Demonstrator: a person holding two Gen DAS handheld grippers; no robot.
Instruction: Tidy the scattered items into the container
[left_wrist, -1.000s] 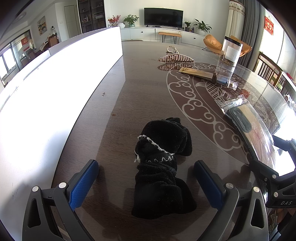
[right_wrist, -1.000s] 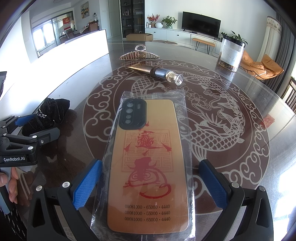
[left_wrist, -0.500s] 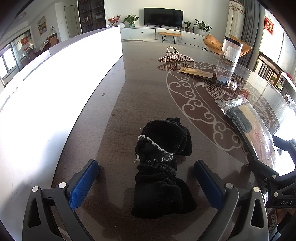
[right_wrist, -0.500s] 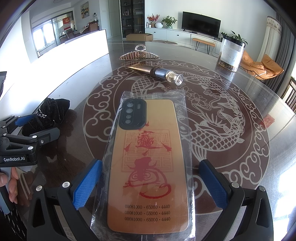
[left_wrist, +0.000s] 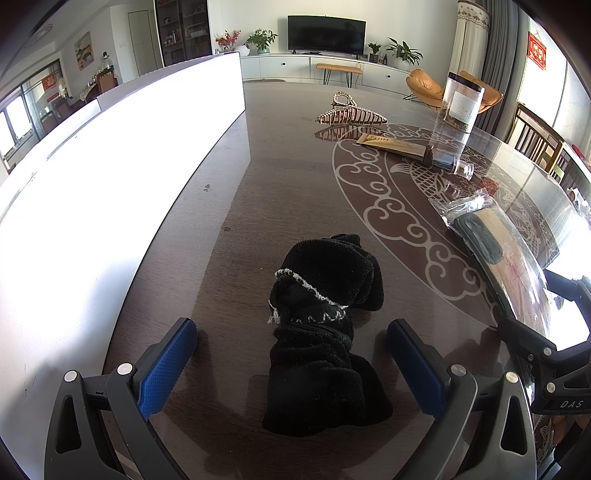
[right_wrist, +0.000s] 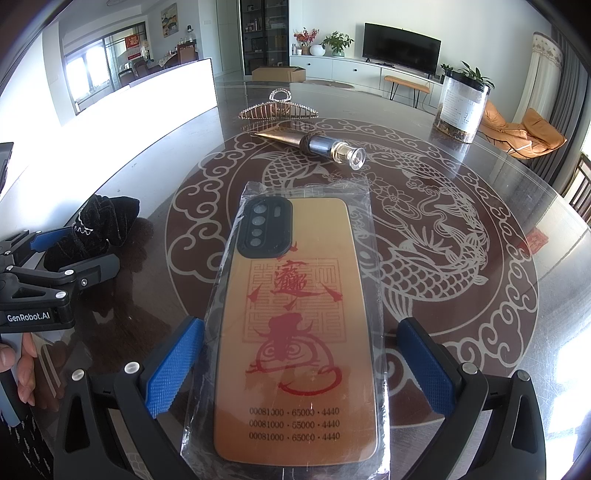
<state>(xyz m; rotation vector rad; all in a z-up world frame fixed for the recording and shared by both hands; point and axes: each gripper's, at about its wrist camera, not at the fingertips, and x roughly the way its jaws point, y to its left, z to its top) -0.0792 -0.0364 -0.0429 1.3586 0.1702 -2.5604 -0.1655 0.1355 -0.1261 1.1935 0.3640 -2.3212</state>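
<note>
Below, at the bottom of the left wrist view, the left hand-held gripper stands released, its blue pads spread wide on either side of a black scrunchie without touching it. The scrunchie, a crumpled velvet piece with a thin white-beaded trim, lies on the dark table at lower centre of the frame. A bright white panel fills the left side of that view.

At the bottom of the right wrist view, the right hand-held gripper is likewise released; its blue pads flank a phone case sealed in a clear plastic sleeve. The case is tan with a black camera surround, red printed characters and three rows of digits, and lies flat at lower centre. Whether the pads touch the sleeve's edges cannot be told.

Farther up the frame, above the case, a tube with a clear cap lies on its side on the table's pale dragon pattern. Just beyond it rests a jewelled hair claw. A clear jar with a dark lid stands upright at upper right. At the left edge, the left hand-held gripper's body and the person's fingers appear, with the scrunchie just above them.
</note>
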